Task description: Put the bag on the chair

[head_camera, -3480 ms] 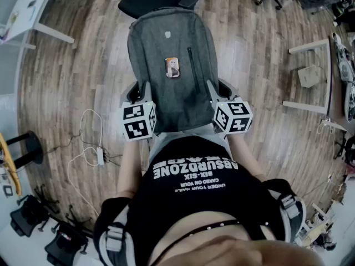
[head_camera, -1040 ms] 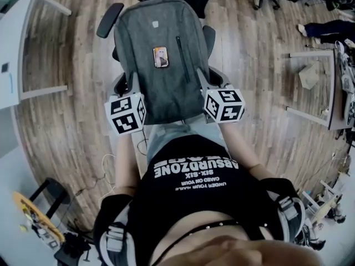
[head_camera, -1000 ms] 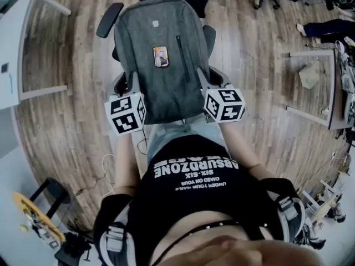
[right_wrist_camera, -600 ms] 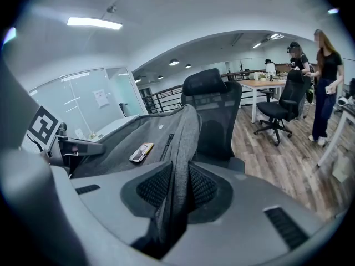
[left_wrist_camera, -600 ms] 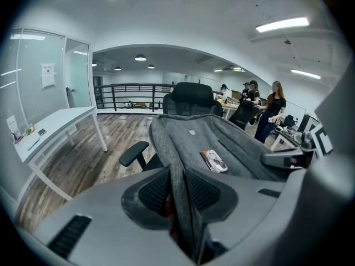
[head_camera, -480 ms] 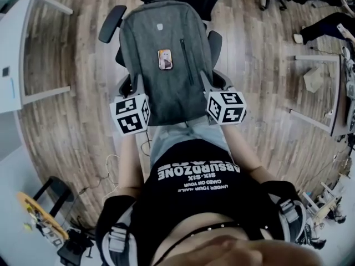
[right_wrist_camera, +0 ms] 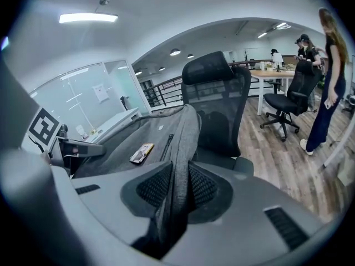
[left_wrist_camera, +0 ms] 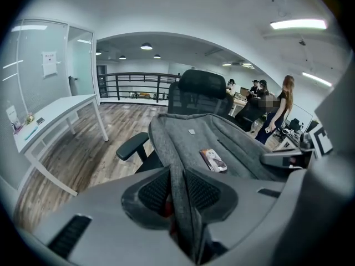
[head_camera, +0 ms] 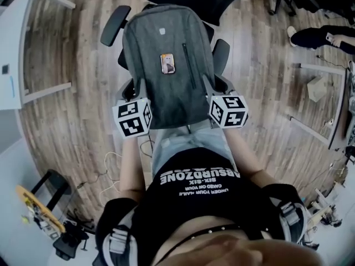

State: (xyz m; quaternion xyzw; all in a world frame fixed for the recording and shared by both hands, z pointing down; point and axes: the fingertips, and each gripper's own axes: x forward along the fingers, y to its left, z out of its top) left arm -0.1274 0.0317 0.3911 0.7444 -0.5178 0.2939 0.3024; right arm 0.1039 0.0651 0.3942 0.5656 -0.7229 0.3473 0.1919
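Since my left hand-held gripper point(left_wrist_camera: 177, 190) and right hand-held gripper point(right_wrist_camera: 178, 188) are each clamped on a near side edge of the bag point(head_camera: 169, 60), neither's closer. It stretches straight ahead, long axis away from me, flat over the chair point(head_camera: 113, 25), so I reckon it's just down now.

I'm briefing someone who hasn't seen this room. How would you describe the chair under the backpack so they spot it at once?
Mid wooden floor, a grey backpack is held out; the black office chair stands beneath it. It stands alone on open floor, with a headrest above its mesh back; the other black chair sits at a table.
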